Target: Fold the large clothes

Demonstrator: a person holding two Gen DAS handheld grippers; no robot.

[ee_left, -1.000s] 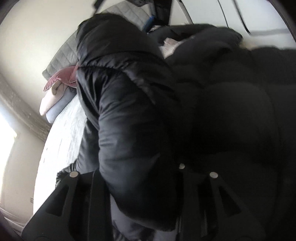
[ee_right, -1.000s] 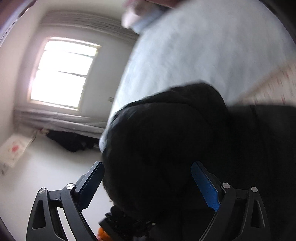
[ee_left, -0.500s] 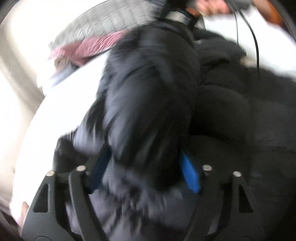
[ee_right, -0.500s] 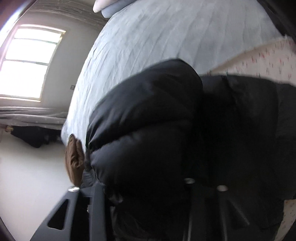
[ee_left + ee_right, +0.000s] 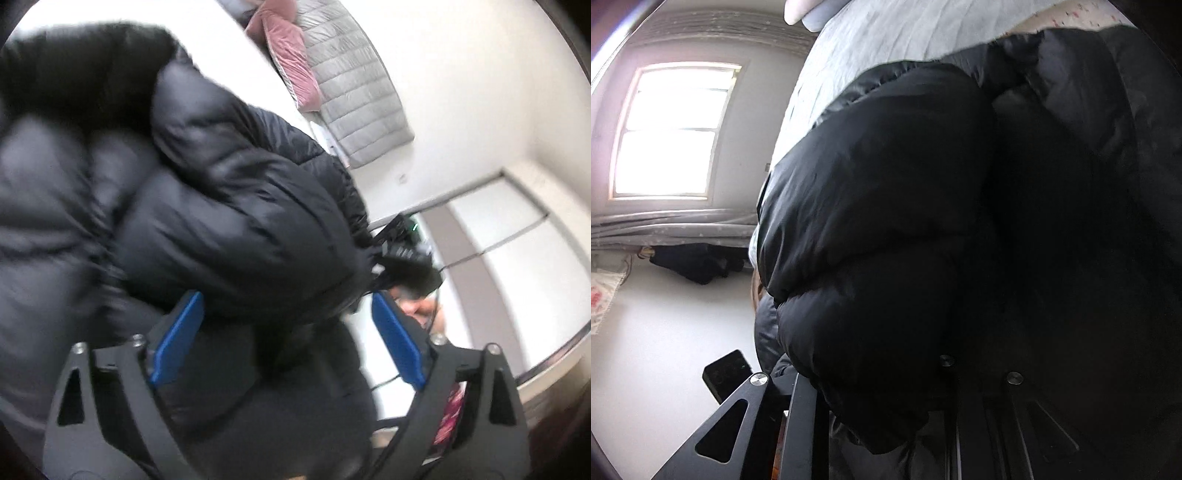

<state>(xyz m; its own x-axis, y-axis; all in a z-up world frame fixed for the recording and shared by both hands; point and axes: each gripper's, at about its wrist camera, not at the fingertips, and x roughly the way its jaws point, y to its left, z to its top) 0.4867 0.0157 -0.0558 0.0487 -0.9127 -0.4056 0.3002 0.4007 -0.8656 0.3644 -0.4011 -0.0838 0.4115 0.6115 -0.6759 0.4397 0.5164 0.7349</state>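
Handover just made on the black puffer jacket [image 5: 229,206], which lies bunched on the bed [image 5: 886,40]. A second ago the left hand-held gripper [image 5: 288,336] pinched the padding; now its blue pads [image 5: 177,339] stand apart, jaws opening, jacket loose between them. The right hand-held gripper [image 5: 882,402], wide before, is closing onto a thick fold, clamped. Judgement: right side now carries the fold; left is free to regrip.

left gripper [image 5: 288,332] released jacket [image 5: 229,206], right gripper [image 5: 882,417] clamped
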